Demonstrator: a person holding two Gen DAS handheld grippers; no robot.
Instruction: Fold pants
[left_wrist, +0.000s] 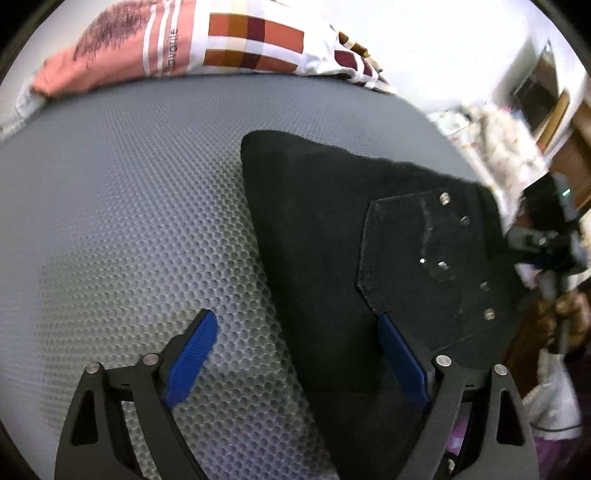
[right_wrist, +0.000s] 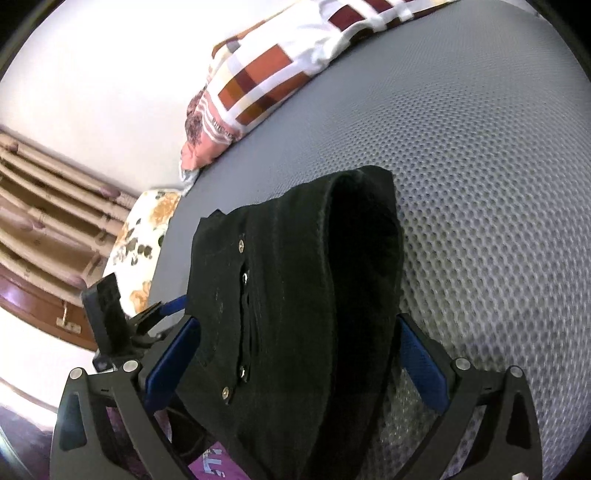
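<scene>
Black pants (left_wrist: 321, 236) lie folded on a grey honeycomb mat (left_wrist: 129, 206), a studded back pocket (left_wrist: 436, 266) facing up. My left gripper (left_wrist: 295, 350) is open, its blue fingers (left_wrist: 192, 354) straddling the pants' near left edge without gripping. In the right wrist view the pants (right_wrist: 295, 295) lie between the spread blue fingers (right_wrist: 421, 362) of my open right gripper (right_wrist: 295, 354), folded edge bulging at the far end. The right gripper also shows at the right edge of the left wrist view (left_wrist: 546, 240), and the left gripper shows in the right wrist view (right_wrist: 110, 317).
A patterned pillow (left_wrist: 207, 40) lies along the mat's far edge and shows in the right wrist view (right_wrist: 266, 81). A floral sheet (right_wrist: 140, 243), curtains (right_wrist: 44, 206) and wooden furniture (left_wrist: 554, 110) lie beyond the mat.
</scene>
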